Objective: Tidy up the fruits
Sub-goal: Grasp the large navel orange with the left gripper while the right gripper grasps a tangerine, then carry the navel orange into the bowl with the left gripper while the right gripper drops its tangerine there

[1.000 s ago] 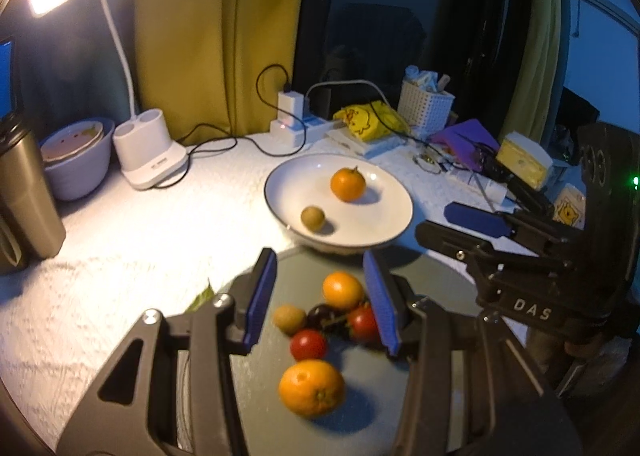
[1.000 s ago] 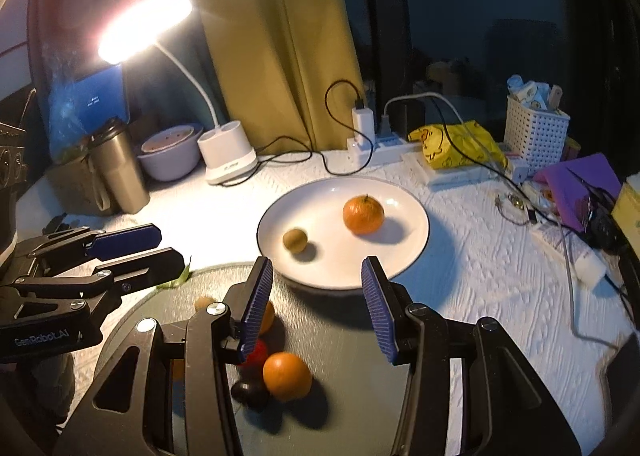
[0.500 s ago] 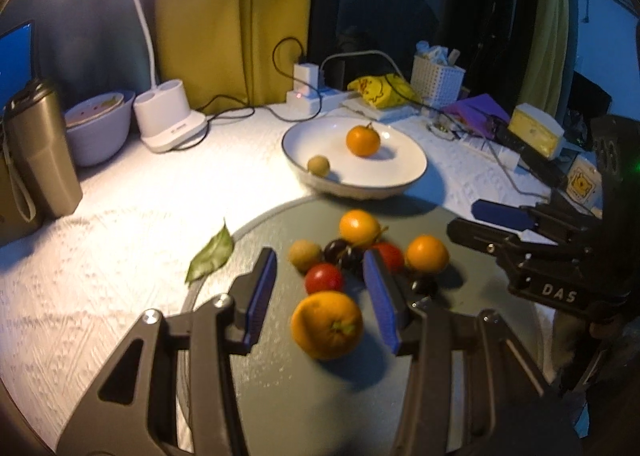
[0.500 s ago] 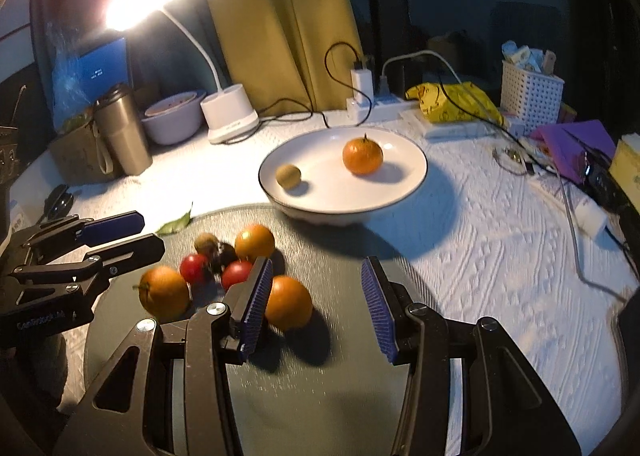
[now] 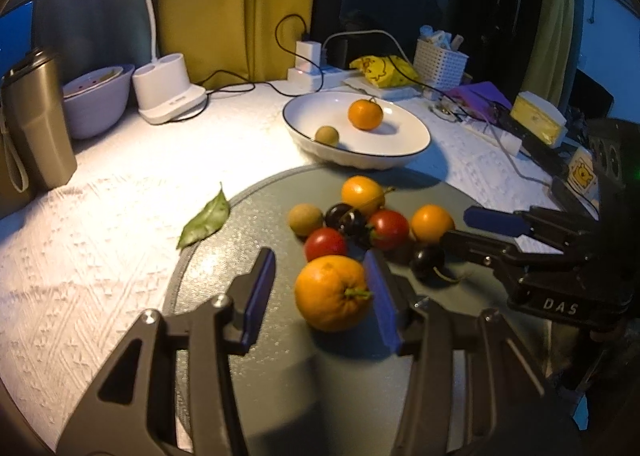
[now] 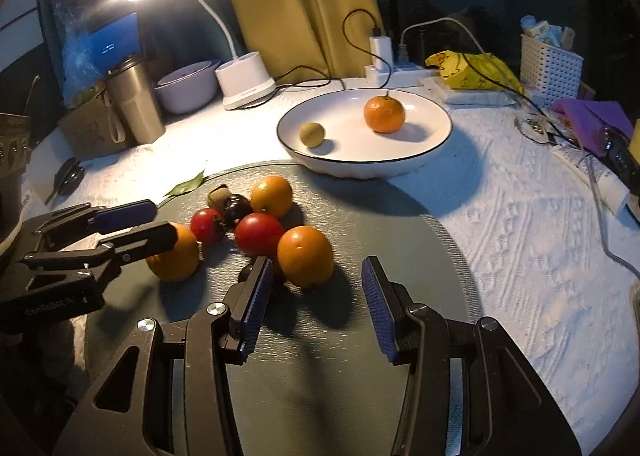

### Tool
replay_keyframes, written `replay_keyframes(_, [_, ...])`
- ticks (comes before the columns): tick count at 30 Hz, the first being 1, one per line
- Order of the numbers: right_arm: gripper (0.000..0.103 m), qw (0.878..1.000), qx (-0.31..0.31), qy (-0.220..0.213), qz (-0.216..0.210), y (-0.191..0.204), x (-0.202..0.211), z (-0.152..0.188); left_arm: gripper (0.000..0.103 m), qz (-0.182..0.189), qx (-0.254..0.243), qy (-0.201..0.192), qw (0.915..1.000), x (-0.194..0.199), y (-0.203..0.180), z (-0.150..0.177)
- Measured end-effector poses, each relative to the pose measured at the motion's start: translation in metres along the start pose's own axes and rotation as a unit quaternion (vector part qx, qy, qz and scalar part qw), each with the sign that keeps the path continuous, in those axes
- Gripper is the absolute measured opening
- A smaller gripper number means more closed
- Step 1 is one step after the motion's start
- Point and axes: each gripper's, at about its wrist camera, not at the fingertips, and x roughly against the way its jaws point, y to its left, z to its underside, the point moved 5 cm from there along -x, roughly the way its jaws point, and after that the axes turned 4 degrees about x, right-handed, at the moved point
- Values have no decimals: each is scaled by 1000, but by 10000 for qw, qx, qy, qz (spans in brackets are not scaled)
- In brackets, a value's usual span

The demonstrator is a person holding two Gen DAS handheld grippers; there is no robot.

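Note:
A cluster of fruit lies on a round grey mat (image 5: 248, 240): a big orange (image 5: 331, 293), two red tomatoes (image 5: 326, 243), dark cherries (image 5: 345, 216), a small brown fruit (image 5: 305, 219) and two smaller oranges (image 5: 362, 194). My left gripper (image 5: 320, 296) is open with the big orange between its fingers. My right gripper (image 6: 316, 294) is open just behind another orange (image 6: 305, 262). A white bowl (image 6: 420, 160) beyond the mat holds an orange (image 6: 384, 114) and a small brown fruit (image 6: 312, 134).
A green leaf (image 5: 206, 218) lies at the mat's left edge. A steel tumbler (image 5: 34, 120), lilac bowl (image 5: 96, 102) and lamp base (image 5: 168, 94) stand at the back left. Cables, a power strip (image 5: 316, 74), a white basket (image 5: 440, 64) and clutter line the back and right.
Both grippers have pulled back toward me and lower over the mat. The big orange now sits between my left fingers, and an orange is close in front of my right fingers.

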Motion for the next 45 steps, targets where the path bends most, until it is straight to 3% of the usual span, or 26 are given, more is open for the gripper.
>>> replay_keyframes(16, [49,9991,-270,202,-238,-6,-16,-10,47,179,98,314,9993,-20,-1,8])
replay_keyframes(22, [35,9987,-300,206,-360,-4,-19,-13,45,268,90,335,9990,-18,-1,7])
replay_keyframes(45, [35,9994,-161,-209,-231,-10,4,-37,45,314,-40,-108,9994,5,-6,-33])
